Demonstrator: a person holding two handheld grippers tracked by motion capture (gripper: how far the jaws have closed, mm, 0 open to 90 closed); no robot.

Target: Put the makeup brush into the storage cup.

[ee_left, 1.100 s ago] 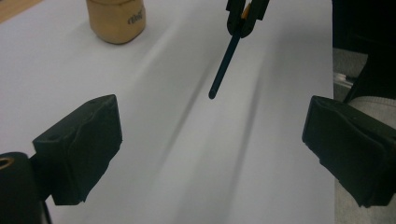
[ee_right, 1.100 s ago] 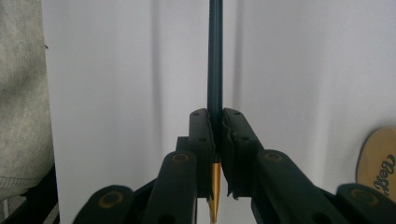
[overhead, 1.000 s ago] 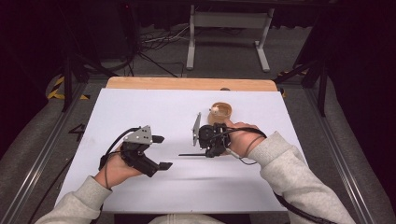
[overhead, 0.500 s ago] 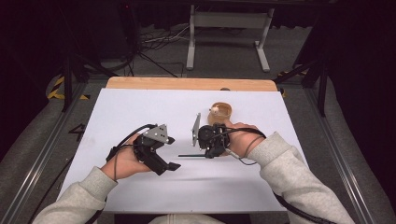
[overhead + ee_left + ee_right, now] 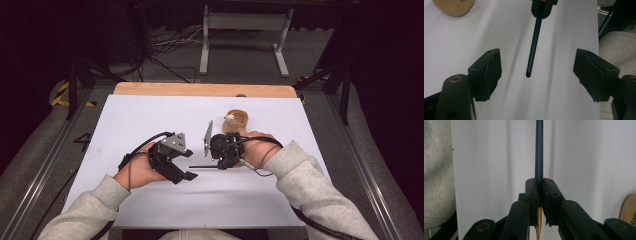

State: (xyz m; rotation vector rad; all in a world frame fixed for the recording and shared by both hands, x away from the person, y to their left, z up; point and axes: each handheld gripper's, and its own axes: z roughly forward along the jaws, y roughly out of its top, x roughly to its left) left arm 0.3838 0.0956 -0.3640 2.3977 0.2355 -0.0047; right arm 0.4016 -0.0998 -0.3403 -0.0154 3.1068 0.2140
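Observation:
My right gripper (image 5: 218, 162) (image 5: 539, 182) is shut on a dark blue-green pencil (image 5: 202, 167) (image 5: 539, 152), which points left, level over the white table cover (image 5: 150, 120). A yellow stub of the pencil shows behind the jaws in the right gripper view. My left gripper (image 5: 190, 164) (image 5: 537, 57) is open, its two pads either side of the pencil's free end (image 5: 531, 57) without touching it. The right gripper (image 5: 543, 7) shows at the top of the left gripper view, clamped on the pencil's far end.
A round wooden holder (image 5: 235, 120) (image 5: 454, 6) (image 5: 629, 210) stands just beyond the right hand. The table's bare wooden strip (image 5: 200, 90) runs along the far edge. Grey sleeves (image 5: 310, 185) come in from the bottom. White cover stretches wide to the left and front.
The left gripper has moved right, toward the pencil's free end, and now brackets it. The right gripper and the pencil have stayed still.

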